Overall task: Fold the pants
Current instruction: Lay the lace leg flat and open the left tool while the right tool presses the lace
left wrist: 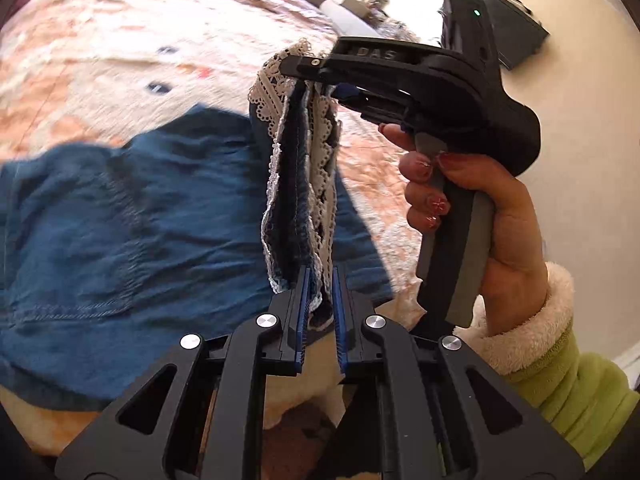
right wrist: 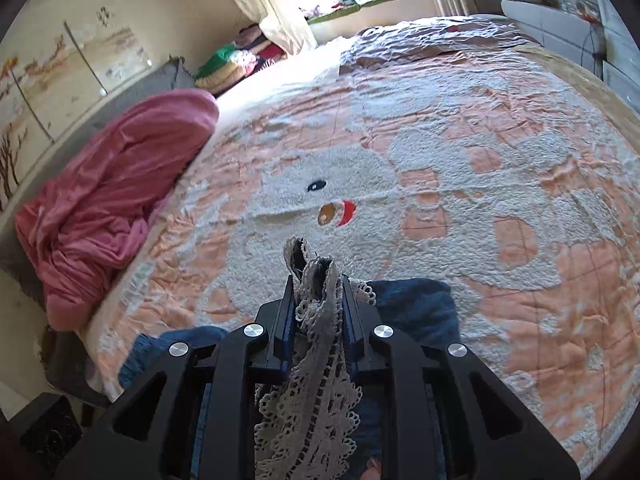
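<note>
Two grippers pinch lace hem of blue pants (left wrist: 120,216). Pants half lifted off bed (right wrist: 460,168), rest lying on it. Left gripper (left wrist: 320,304), right gripper (right wrist: 318,312) both clenched on lace. Fold just begun; most folding left.

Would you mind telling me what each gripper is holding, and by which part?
Both hold the blue pants by their lace-trimmed hem: the left gripper clamps one stretch, the right gripper another.
</note>
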